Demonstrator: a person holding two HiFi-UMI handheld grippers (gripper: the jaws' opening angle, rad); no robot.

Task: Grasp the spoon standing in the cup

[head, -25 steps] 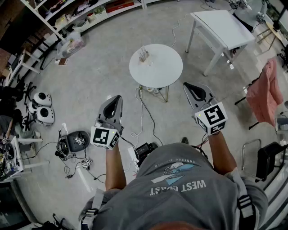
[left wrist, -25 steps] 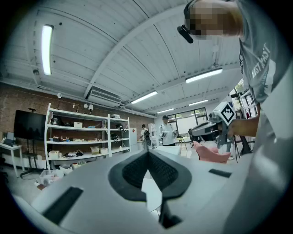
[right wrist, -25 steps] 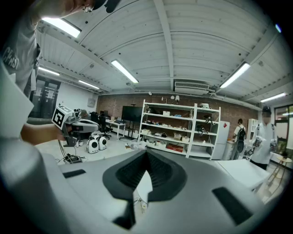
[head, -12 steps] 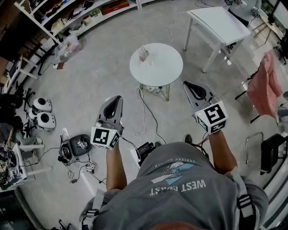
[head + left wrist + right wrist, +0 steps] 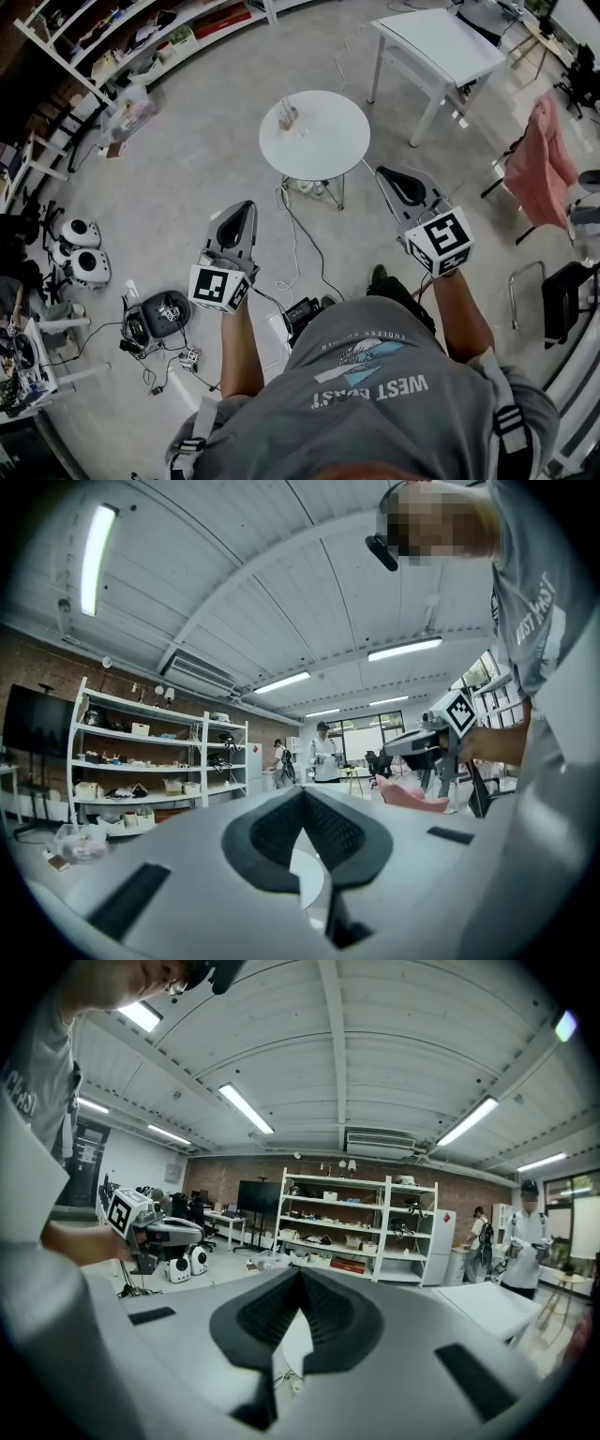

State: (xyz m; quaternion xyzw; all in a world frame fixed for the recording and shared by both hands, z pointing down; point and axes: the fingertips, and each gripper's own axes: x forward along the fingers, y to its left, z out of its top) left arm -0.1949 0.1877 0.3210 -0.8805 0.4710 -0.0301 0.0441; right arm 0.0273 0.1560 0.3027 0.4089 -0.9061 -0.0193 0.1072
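The cup (image 5: pixel 287 116) is a small clear one with thin upright items in it; the spoon is too small to tell apart. It stands near the left rim of a round white table (image 5: pixel 323 141) ahead of me in the head view. Both grippers hang in the air well short of the table, above the floor. My left gripper (image 5: pixel 246 206) has its pads closed together with nothing between them, as the left gripper view (image 5: pixel 302 791) also shows. My right gripper (image 5: pixel 386 176) is likewise shut and empty (image 5: pixel 300 1274). A sliver of the white table (image 5: pixel 309 878) shows below the left jaws.
Cables (image 5: pixel 298 239) run across the floor under and before the round table. A white rectangular table (image 5: pixel 441 47) stands at the back right, shelving (image 5: pixel 141 37) at the back left. A pink cloth (image 5: pixel 534 159) hangs on a chair at the right. Gear (image 5: pixel 150 314) lies on the floor at the left.
The round table has slid a little to the left in the head view as the person moves. Both grippers keep their places in the view, still shut.
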